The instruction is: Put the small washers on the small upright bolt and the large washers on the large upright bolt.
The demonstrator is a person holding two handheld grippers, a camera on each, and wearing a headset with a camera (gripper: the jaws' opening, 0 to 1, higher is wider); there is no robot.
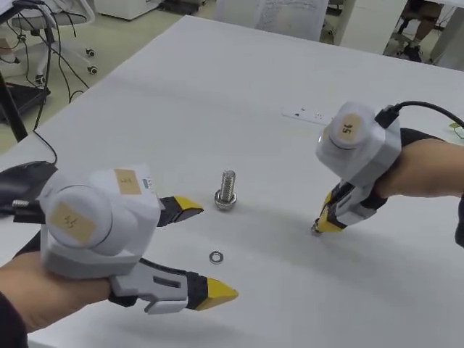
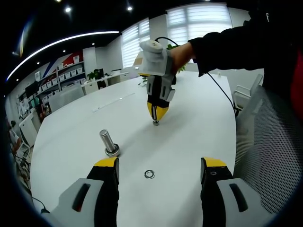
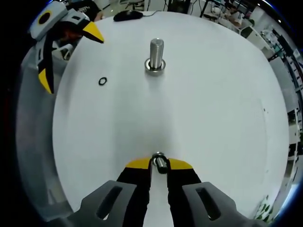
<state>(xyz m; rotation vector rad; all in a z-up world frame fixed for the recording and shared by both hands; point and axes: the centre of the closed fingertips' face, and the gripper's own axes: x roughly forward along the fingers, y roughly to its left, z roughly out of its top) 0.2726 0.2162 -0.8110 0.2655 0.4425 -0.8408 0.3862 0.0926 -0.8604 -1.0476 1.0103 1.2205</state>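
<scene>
Nearest the person, the left gripper (image 2: 161,164) is hovering low over the white table (image 1: 217,87), held in the left hand (image 1: 43,290). Its jaws are standing wide apart and gripping nothing. A small washer (image 1: 216,257) is lying flat on the table in the gap between the two yellow tips, touching neither. Just beyond it the large bolt (image 1: 228,187) is standing upright, thread up, with a wider ring of metal round its foot. Whether that ring is a washer or the bolt's own head, I cannot tell. A dark mouse (image 1: 25,177) is lying near the table's left edge. Further on and to the right, the right gripper (image 1: 320,228) is pointing steeply down at the table in the right hand (image 1: 420,170). Its jaws are all but closed and are pinching what is looking like the small bolt (image 3: 160,163), whose lower end is touching or nearly touching the tabletop. This piece is sitting well apart from the large bolt and the washer. A white strip (image 1: 304,114) is lying further up the table, and beyond the far left edge chair castors (image 1: 88,52) are standing on the floor
</scene>
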